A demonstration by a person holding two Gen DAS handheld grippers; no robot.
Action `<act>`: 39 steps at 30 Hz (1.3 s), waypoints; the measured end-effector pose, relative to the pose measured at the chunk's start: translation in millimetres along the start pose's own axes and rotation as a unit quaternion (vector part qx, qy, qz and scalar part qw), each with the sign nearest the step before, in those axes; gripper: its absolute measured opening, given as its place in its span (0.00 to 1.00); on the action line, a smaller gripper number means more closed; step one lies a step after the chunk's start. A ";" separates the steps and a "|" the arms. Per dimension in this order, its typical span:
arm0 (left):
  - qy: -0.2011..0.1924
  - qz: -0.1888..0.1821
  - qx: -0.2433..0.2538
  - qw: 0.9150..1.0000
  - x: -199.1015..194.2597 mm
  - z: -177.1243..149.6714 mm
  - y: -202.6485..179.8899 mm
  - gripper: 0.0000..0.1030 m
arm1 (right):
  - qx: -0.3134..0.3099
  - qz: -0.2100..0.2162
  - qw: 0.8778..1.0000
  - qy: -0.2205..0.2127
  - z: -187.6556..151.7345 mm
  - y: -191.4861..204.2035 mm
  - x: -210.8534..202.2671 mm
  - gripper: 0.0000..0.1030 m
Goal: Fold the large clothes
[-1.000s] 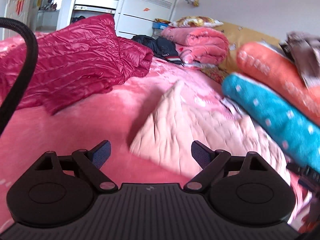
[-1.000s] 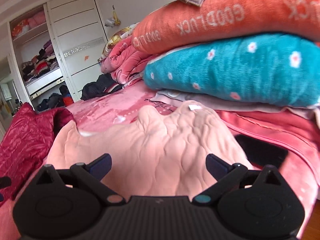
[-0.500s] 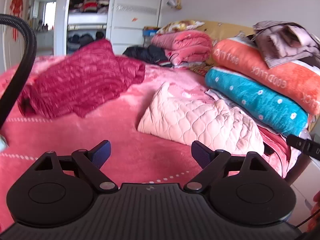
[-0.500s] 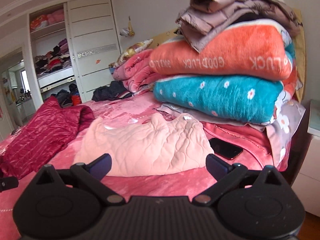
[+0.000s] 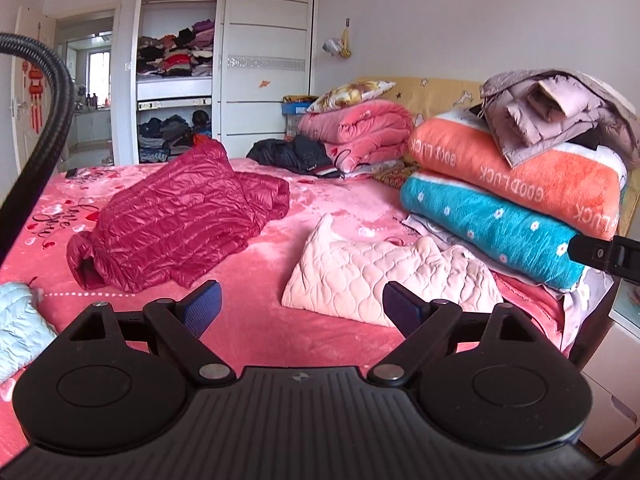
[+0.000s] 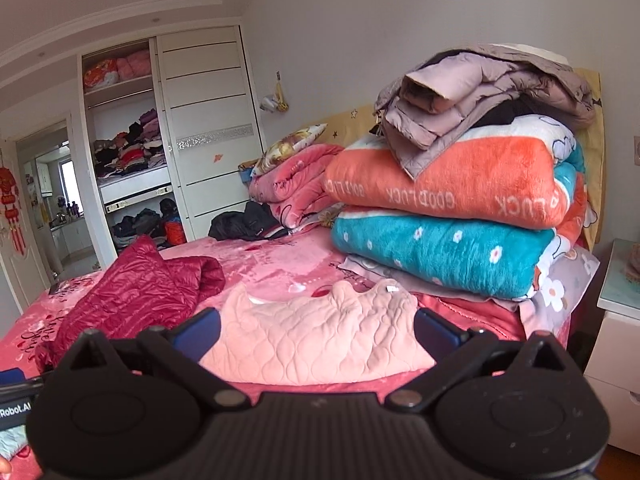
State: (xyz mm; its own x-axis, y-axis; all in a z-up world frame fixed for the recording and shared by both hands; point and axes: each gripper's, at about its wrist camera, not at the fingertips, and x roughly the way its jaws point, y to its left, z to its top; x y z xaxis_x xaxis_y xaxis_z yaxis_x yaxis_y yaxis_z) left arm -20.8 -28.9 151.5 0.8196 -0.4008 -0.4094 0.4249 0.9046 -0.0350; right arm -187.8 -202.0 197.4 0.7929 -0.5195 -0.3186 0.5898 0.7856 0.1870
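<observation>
Left wrist view, nearest first: left tongs (image 5: 300,304) released, blue pads spread wide, nothing between them, hovering above the pink bed (image 5: 256,320). Right wrist view: right tongs (image 6: 316,330) likewise released and empty.

Just beyond both pairs: pink quilted garment (image 5: 384,276), already folded into a flat packet, long axis running left to right. Ahead and slightly right of the left tongs; squarely ahead of the right tongs (image 6: 316,340), which look the nearer pair.

Farther out and to the left: crimson down jacket (image 5: 176,220), rumpled and only loosely doubled over, long axis slanting from near left to far right. Probably the next piece to fold; left tongs on its side, so likely the shorter reach, across open bed.

Far left edge, close in: a pale blue quilted piece (image 5: 18,328), mostly cut off.

Right side: blanket stack (image 6: 452,228) with a mauve coat (image 6: 480,96) on top. Far end: dark jacket (image 5: 296,154), then the wardrobe (image 5: 224,52).

Count: two tongs, one folded pink garment, one crimson jacket, one pale blue piece, one dark jacket.
</observation>
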 end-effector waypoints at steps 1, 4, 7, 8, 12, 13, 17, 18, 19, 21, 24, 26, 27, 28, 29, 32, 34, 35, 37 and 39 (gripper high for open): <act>-0.002 0.001 0.001 1.000 -2.8 1.0 -0.2 1.00 | 0.001 0.002 1.000 0.000 0.3 1.1 -2.6 0.99; -0.008 0.006 0.005 1.000 -5.2 2.3 -0.9 1.00 | 0.004 0.009 1.000 0.000 1.0 4.5 -8.3 0.99; -0.011 0.009 0.006 1.000 -4.5 2.3 -2.0 1.00 | 0.000 0.012 1.000 0.001 -0.6 7.8 -12.1 0.99; -0.012 0.009 0.007 1.000 -7.6 2.1 -2.2 1.00 | -0.001 0.013 1.000 0.001 -1.2 8.4 -12.7 0.99; -0.012 0.010 0.009 1.000 -9.5 -0.9 -1.5 1.00 | -0.004 0.011 1.000 0.002 -2.7 8.6 -14.4 0.99; -0.012 0.010 0.010 1.000 -9.9 -1.0 -2.0 1.00 | -0.003 0.010 1.000 0.003 -3.5 7.9 -14.4 0.99; -0.009 0.011 0.013 1.000 -9.4 -2.1 -3.2 1.00 | -0.004 0.003 1.000 0.004 -5.4 6.4 -14.2 0.99; -0.008 0.011 0.014 1.000 -8.7 -2.5 -3.5 1.00 | -0.004 0.003 1.000 0.005 -5.9 6.6 -14.0 0.99; -0.007 0.011 0.014 1.000 -7.9 -2.7 -3.8 1.00 | -0.005 0.003 1.000 0.006 -6.3 6.6 -13.5 0.99; -0.005 0.013 0.016 1.000 -6.0 -3.0 -4.3 1.00 | -0.008 0.002 1.000 0.006 -7.5 7.8 -14.1 0.99; -0.002 0.015 0.016 1.000 -2.7 -3.9 -5.2 1.00 | -0.015 -0.001 1.000 0.003 -8.3 9.8 -14.2 0.99; 0.001 0.016 0.015 1.000 -0.7 -4.6 -5.8 1.00 | -0.019 -0.001 1.000 0.004 -8.8 9.7 -13.3 0.99; 0.002 0.016 0.014 1.000 -0.1 -4.8 -5.7 1.00 | -0.018 0.000 1.000 0.005 -9.2 9.5 -12.6 0.99; 0.003 0.017 0.013 1.000 0.4 -4.9 -5.5 1.00 | -0.018 0.000 1.000 0.007 -9.6 9.5 -11.7 0.99; 0.005 0.017 0.013 1.000 0.9 -5.1 -5.4 1.00 | -0.019 -0.001 1.000 0.008 -9.9 9.6 -10.7 0.99; 0.009 0.016 0.009 1.000 1.7 -5.2 -5.0 1.00 | -0.021 -0.003 1.000 0.010 -10.9 9.9 -8.5 0.99; 0.010 0.016 0.008 1.000 1.1 -5.0 -4.7 1.00 | -0.024 -0.006 1.000 0.011 -12.0 10.4 -7.7 0.99; 0.009 0.016 0.007 1.000 1.0 -5.0 -4.9 1.00 | -0.025 -0.008 1.000 0.011 -12.2 10.6 -7.4 0.99; 0.009 0.014 0.005 1.000 -0.2 -4.2 -4.6 1.00 | -0.026 -0.008 1.000 0.012 -12.0 10.4 -6.8 0.99; 0.009 0.012 0.005 1.000 -1.0 -3.8 -5.3 1.00 | -0.028 -0.011 1.000 0.009 -12.3 11.2 -7.8 0.99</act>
State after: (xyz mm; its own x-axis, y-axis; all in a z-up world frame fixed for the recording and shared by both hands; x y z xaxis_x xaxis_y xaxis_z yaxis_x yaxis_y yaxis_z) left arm -25.3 -32.7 148.6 0.8226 -0.3757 -0.4269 0.4083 0.9127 -0.0165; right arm -189.2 -185.1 190.6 0.7771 -0.5304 -0.3388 0.5965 0.7923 0.1279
